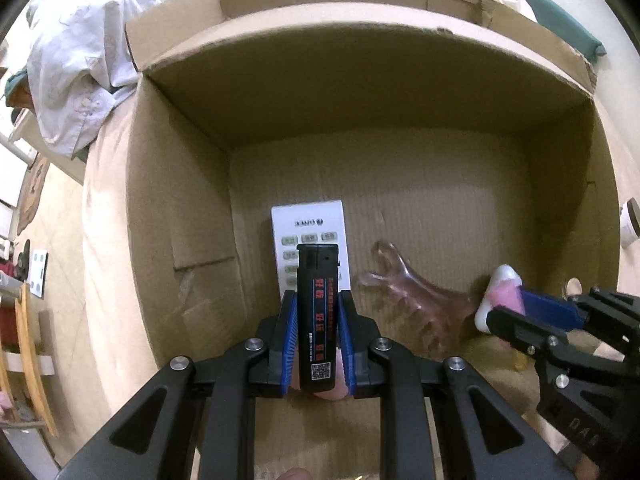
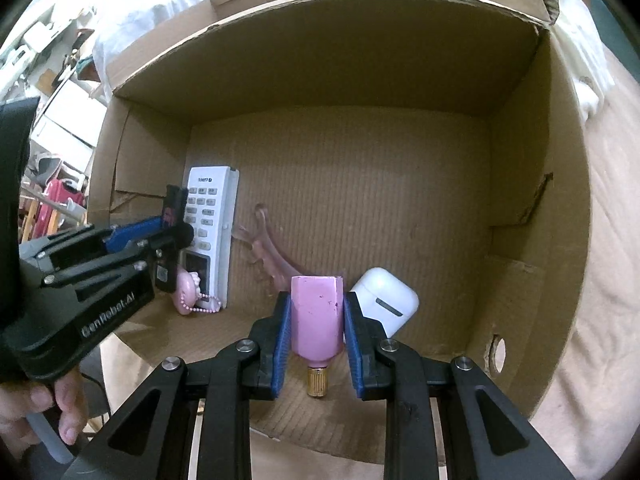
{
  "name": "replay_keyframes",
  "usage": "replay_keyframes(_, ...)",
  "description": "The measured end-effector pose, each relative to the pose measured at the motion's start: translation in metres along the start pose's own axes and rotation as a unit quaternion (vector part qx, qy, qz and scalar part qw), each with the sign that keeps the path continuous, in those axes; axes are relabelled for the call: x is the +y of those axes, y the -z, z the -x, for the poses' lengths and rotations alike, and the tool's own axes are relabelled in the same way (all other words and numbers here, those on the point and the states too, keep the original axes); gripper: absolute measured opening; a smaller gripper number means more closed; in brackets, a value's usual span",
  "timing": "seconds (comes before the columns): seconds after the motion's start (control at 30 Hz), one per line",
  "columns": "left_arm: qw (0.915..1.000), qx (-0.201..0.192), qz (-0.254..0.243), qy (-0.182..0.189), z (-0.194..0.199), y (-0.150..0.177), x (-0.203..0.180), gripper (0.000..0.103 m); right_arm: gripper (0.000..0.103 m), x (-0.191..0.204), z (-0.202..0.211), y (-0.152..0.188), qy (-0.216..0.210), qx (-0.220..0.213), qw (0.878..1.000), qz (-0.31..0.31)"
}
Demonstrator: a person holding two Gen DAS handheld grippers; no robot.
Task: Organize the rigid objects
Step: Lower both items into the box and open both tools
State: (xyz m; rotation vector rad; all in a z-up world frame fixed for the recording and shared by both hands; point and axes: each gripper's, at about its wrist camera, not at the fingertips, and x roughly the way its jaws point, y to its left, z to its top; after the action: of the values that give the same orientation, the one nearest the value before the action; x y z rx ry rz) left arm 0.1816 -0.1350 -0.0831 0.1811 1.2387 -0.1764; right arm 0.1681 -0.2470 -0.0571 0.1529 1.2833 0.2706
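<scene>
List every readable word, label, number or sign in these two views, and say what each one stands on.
"GenRobot.AI": on the left gripper's black body, right wrist view.
Remote control: logo and key labels too small and inverted to read.
Black lighter in the left gripper: red characters, white print and a QR code, all unreadable.
Pink bottle, white earbud case, cardboard box: no text visible.

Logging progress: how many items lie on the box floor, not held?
4: remote at left, pink charm beside it, clear clip mid-floor, white earbud case right. The tongs may hide more.
</scene>
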Motion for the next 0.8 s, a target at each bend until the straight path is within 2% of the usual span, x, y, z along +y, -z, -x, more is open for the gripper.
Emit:
replay_keyframes(0.07,1.0,0.006,-0.004,-0.001,0.0,0.002,-0.002,0.019,0.027,0.0,0.001,-0.001,-0.006,-0.002,1.0,0.001)
replay_keyframes(0.17,0.9999,0.006,-0.004,0.009,0.004,0.001,-0.003,0.03,0.027,-0.001,0.008,-0.002,-0.007,-0.014,1.0,0.004)
replay_keyframes(0.2,0.9999,0.005,-0.004,0.009,0.007,0.001,-0.004,0.041,0.029,-0.001,0.012,-0.003,-0.009,-0.021,1.0,0.005)
replay_keyframes(0.23,1.0,0.003,-0.004,0.008,0.01,0.001,-0.005,0.059,0.033,-0.001,0.015,-0.004,-0.01,-0.027,1.0,0.003)
replay_keyframes(0.27,1.0,0.0,-0.004,0.008,0.014,0.002,-0.005,0.065,0.046,-0.002,0.019,-0.005,-0.011,-0.036,0.999,0.001)
replay_keyframes(0.3,0.9999,-0.002,-0.002,0.01,0.017,0.002,-0.006,0.067,0.069,-0.003,0.022,-0.006,-0.01,-0.042,0.999,0.0)
replay_keyframes(0.33,0.9999,-0.003,-0.001,0.012,0.02,0.002,-0.006,0.068,0.075,-0.005,0.025,-0.007,-0.007,-0.052,0.999,-0.003)
replay_keyframes(0.37,0.9999,-0.002,0.001,0.012,0.022,0.003,-0.007,0.068,0.075,-0.006,0.028,-0.006,-0.007,-0.06,0.998,-0.007)
replay_keyframes(0.43,0.9999,-0.003,0.003,0.015,0.026,0.004,-0.007,0.082,0.075,-0.01,0.033,-0.007,-0.016,-0.071,0.997,-0.017)
replay_keyframes(0.5,0.9999,-0.006,0.002,0.015,0.029,0.002,-0.008,0.087,0.079,-0.015,0.036,-0.008,-0.024,-0.08,0.996,-0.028)
replay_keyframes(0.53,0.9998,-0.007,0.001,0.016,0.028,-0.002,-0.008,0.088,0.083,-0.014,0.037,-0.007,-0.024,-0.083,0.996,-0.031)
replay_keyframes(0.57,0.9998,-0.007,0.0,0.017,0.029,-0.001,-0.008,0.088,0.098,-0.015,0.037,-0.008,-0.026,-0.086,0.995,-0.035)
replay_keyframes(0.6,0.9998,-0.008,0.0,0.017,0.03,-0.001,-0.007,0.091,0.103,-0.013,0.036,-0.009,-0.029,-0.088,0.995,-0.038)
replay_keyframes(0.63,0.9998,-0.008,0.001,0.018,0.03,-0.002,-0.006,0.094,0.103,-0.013,0.036,-0.009,-0.032,-0.09,0.995,-0.04)
replay_keyframes(0.8,0.9995,-0.015,0.013,0.023,0.032,0.003,0.001,0.097,0.103,-0.009,0.037,-0.008,-0.026,-0.099,0.994,-0.033)
